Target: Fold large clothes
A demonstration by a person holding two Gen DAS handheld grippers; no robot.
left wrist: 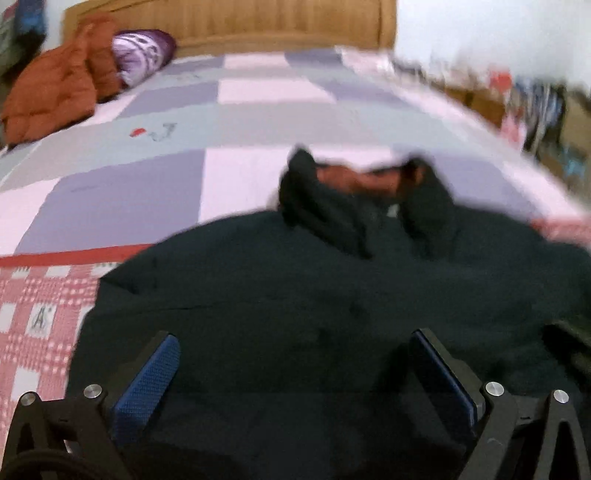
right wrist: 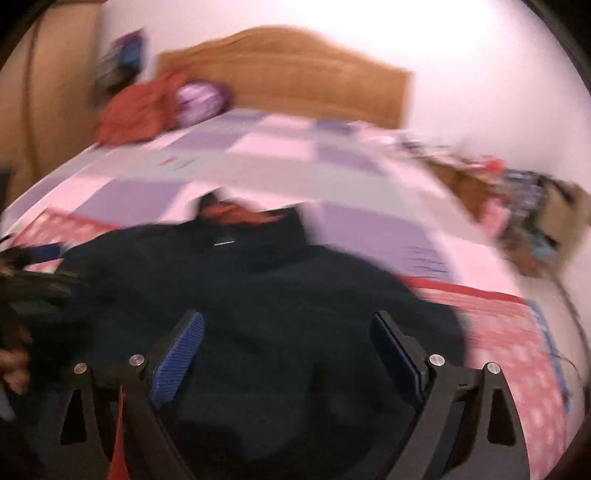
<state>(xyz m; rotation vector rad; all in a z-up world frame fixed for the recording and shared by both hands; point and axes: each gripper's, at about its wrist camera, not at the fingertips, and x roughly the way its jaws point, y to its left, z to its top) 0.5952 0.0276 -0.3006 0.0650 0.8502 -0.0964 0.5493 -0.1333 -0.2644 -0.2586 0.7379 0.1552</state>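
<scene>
A large dark jacket (left wrist: 314, 295) lies spread on the bed, collar at the far end with a reddish lining (left wrist: 354, 181) showing inside it. My left gripper (left wrist: 295, 343) hangs over the jacket's near part, its blue pads wide apart and nothing between them. In the right wrist view the same jacket (right wrist: 277, 314) fills the lower middle, a small white label below its collar. My right gripper (right wrist: 288, 325) stands open above it, with only the cloth lying beneath. Both views are blurred.
The bed has a patchwork quilt (left wrist: 166, 173) of purple, pink and grey squares, red-checked at the near edge. An orange-brown puffy coat (left wrist: 59, 88) and a purple pillow (left wrist: 142, 51) lie by the wooden headboard (left wrist: 258, 22). Clutter (left wrist: 535, 107) lines the right side. A hand (right wrist: 14, 365) shows at left.
</scene>
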